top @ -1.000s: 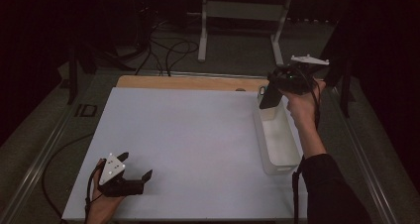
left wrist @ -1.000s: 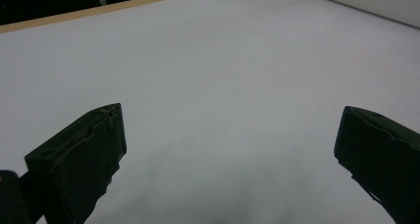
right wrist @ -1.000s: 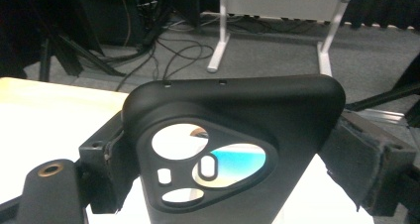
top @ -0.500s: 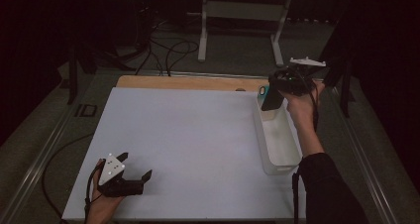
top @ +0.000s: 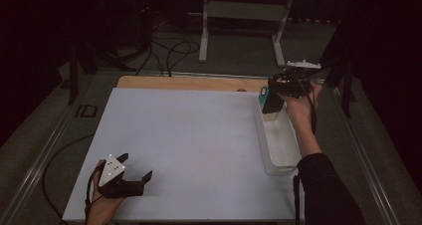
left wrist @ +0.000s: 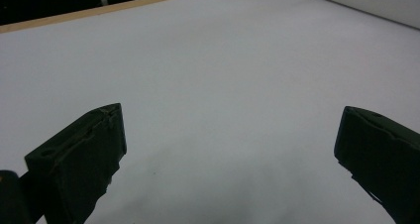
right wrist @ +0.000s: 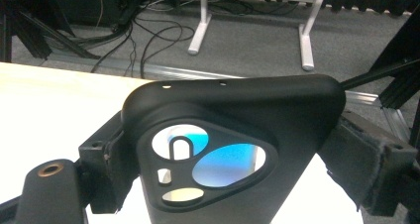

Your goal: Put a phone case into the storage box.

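While we keep the right hand-held gripper (top: 272, 101) clamped on the black plastic triangular piece with teal-backed cut-outs (right wrist: 223, 149), it hangs over the far end of the white rectangular plastic bin (top: 278, 166) at the tabletop's (top: 199, 135) right edge, likely for dropping in. Left hand-held gripper (top: 130, 177) rests open, empty, near the front-left corner, out of the way.

Two grippers are showing: left gripper (top: 130, 181), right gripper (top: 272, 99); one black tool (right wrist: 233, 149); one white bin (top: 278, 140).
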Demonstrator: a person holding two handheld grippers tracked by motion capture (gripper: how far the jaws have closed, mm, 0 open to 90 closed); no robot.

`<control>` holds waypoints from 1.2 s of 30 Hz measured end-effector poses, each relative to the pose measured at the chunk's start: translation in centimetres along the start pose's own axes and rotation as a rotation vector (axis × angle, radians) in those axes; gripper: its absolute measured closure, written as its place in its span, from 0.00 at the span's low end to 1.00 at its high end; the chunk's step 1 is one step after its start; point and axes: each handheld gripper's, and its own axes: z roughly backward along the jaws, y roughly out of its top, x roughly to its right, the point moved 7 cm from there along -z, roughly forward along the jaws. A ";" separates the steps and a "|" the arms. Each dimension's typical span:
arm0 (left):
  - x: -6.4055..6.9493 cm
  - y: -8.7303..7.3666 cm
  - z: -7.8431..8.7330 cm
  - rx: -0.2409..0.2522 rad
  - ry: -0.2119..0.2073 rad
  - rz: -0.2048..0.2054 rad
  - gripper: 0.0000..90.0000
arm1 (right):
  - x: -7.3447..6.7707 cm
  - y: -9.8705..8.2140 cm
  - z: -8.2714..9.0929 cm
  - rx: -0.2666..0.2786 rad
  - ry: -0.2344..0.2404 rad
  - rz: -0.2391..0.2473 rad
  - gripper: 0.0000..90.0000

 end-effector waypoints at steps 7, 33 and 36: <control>0.0 0.0 0.0 0.001 -0.001 -0.001 0.00 | -0.1 -1.0 -0.9 -0.026 -0.014 0.004 0.17; 0.0 0.1 0.0 0.002 -0.004 -0.004 0.00 | -0.8 -4.1 -3.7 -0.098 -0.044 0.010 0.16; 0.0 0.1 0.0 0.002 -0.004 -0.004 0.00 | -0.8 -4.2 -3.8 -0.101 -0.047 0.008 0.16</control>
